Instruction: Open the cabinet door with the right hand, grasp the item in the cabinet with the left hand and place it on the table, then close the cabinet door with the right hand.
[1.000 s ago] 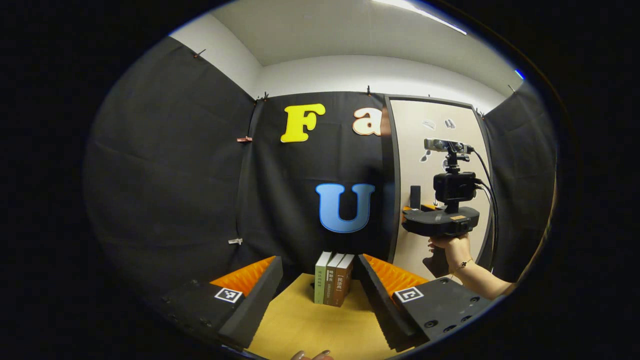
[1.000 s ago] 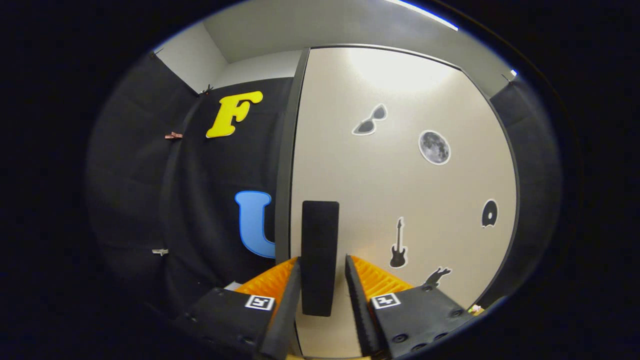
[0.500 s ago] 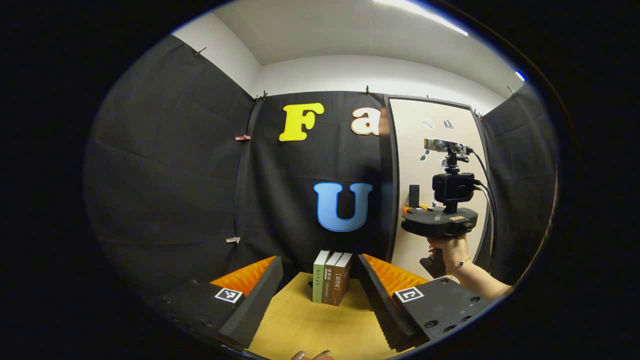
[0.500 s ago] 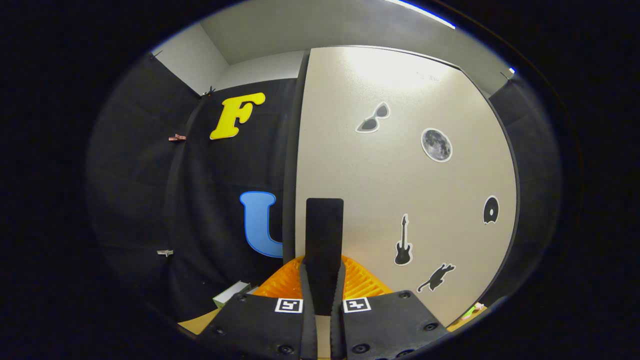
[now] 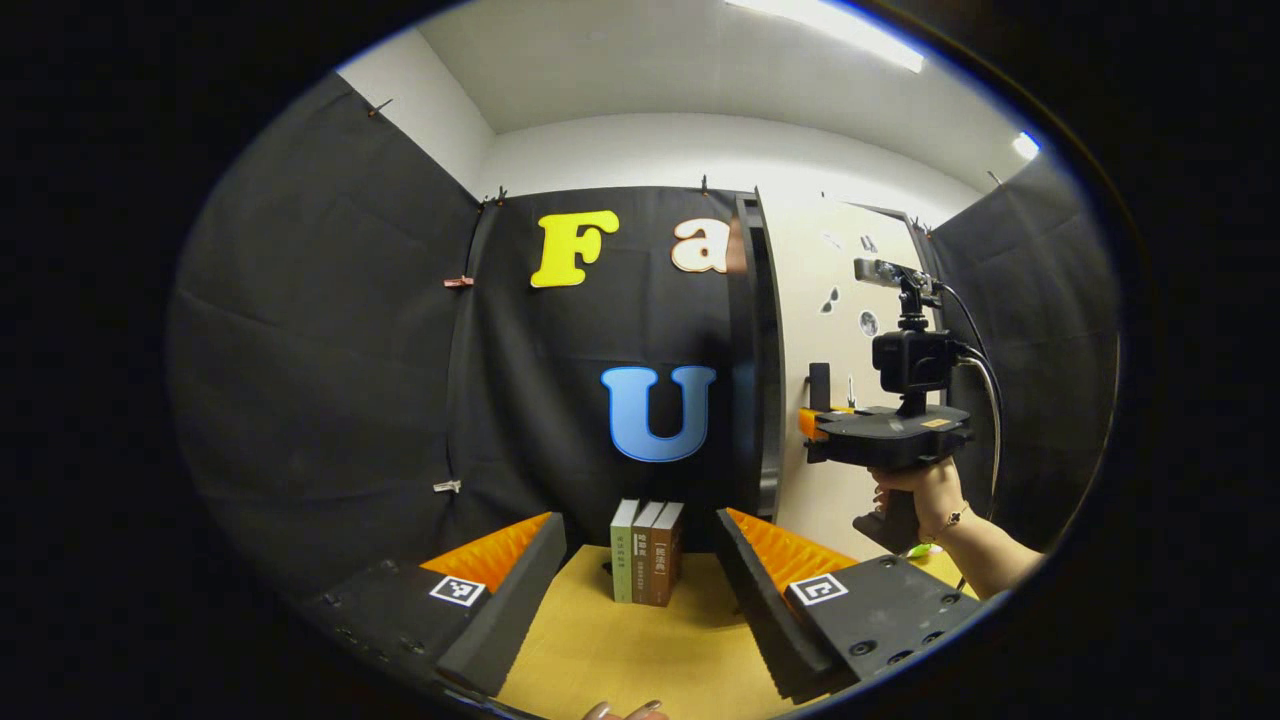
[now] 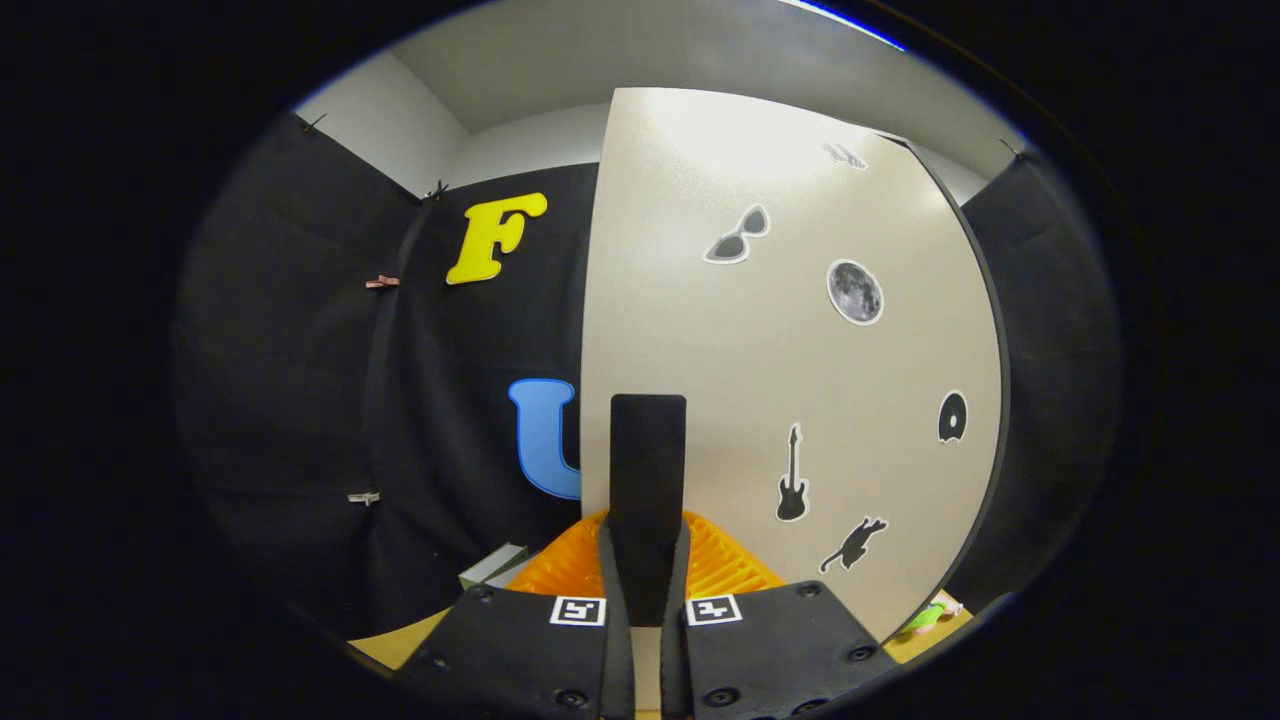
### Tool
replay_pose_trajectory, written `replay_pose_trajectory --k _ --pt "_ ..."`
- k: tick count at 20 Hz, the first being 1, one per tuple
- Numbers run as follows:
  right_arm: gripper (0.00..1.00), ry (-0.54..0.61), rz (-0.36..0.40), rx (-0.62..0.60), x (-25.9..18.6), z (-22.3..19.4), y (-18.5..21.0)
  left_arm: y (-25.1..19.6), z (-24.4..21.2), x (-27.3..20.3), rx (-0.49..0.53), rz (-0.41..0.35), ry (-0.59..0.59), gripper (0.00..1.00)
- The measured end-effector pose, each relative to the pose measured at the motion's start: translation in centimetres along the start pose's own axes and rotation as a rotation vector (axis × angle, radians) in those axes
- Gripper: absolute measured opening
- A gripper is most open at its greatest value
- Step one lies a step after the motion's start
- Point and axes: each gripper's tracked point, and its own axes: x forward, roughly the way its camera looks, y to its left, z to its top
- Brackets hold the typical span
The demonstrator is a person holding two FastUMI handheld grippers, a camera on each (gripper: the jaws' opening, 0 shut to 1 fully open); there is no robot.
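Observation:
The beige cabinet door (image 6: 780,350), dotted with dark stickers, stands slightly ajar. My right gripper (image 6: 645,540) is shut on its upright black handle (image 6: 647,450). In the left gripper view the same door (image 5: 800,300) shows its dark edge swung out, with a hand holding the right gripper (image 5: 815,420) at the handle (image 5: 819,380). My left gripper (image 5: 638,518) is open and holds nothing, low over the wooden table (image 5: 620,650). The cabinet's inside is hidden behind the door.
Three books (image 5: 645,555) stand upright at the table's back, just beyond the left fingertips. A small green thing (image 6: 925,618) lies by the door's lower right corner. Black cloth walls close in on the left and back.
The right gripper closed onto the door handle, then drew the door outward, so its edge now stands off the frame. The left gripper stayed open and shifted a little.

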Motion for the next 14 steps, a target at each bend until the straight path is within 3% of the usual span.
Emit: replay_pose_trajectory --k 3,14 --pt "0.14 -0.007 0.026 0.002 -3.9 0.2 -1.0 -1.3 0.0 -0.5 0.008 -0.039 -0.008 0.95" --pt "0.14 0.013 0.113 0.011 -9.1 1.2 -2.2 -8.3 0.1 -1.2 -0.043 -0.232 -0.014 0.94"
